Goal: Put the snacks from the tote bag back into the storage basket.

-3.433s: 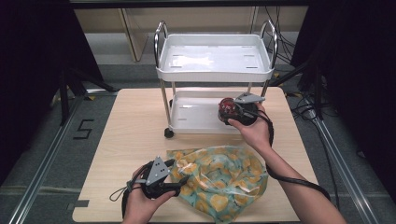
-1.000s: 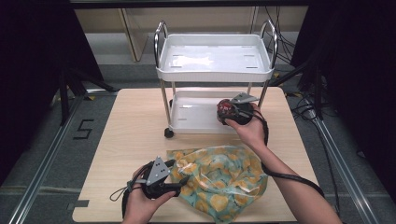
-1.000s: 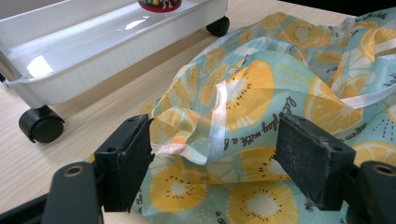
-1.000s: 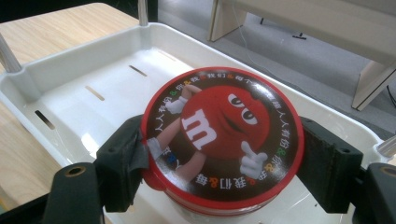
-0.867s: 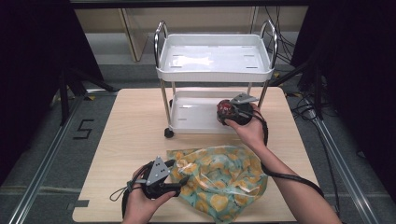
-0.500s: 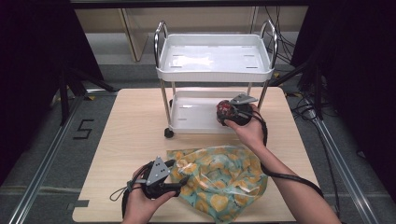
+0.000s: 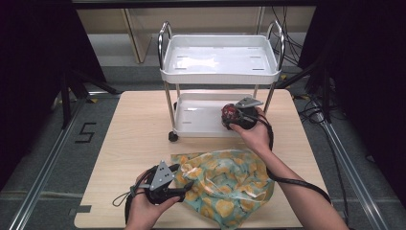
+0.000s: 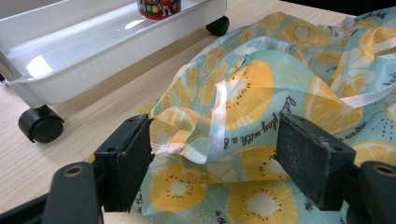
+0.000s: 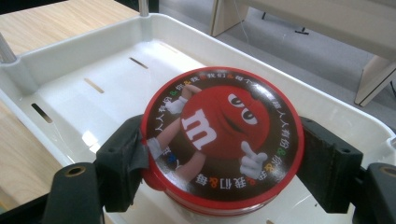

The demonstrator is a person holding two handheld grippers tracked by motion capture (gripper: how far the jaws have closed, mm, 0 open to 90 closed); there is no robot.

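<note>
A red round tin (image 9: 219, 135) with a cartoon candy figure on its lid sits between the jaws of my right gripper (image 9: 219, 158), shut on its sides. It is low over the right end of the lower tray (image 7: 196, 117) of a small white cart (image 7: 220, 76); the left gripper view shows the tin's (image 8: 159, 7) base down in that tray. A teal bag (image 7: 230, 182) printed with orange slices lies crumpled on the table's near half. My left gripper (image 8: 215, 149) stands open at the bag's left edge, a fold of bag (image 8: 243, 93) between its jaws, unpressed.
The two-tier cart has chrome posts and black castors (image 8: 41, 123) and stands at the back middle of the wooden table (image 7: 134, 134). Its upper tray (image 7: 220, 55) is bare. Cables (image 7: 297, 184) trail from both grippers. A dark floor surrounds the table.
</note>
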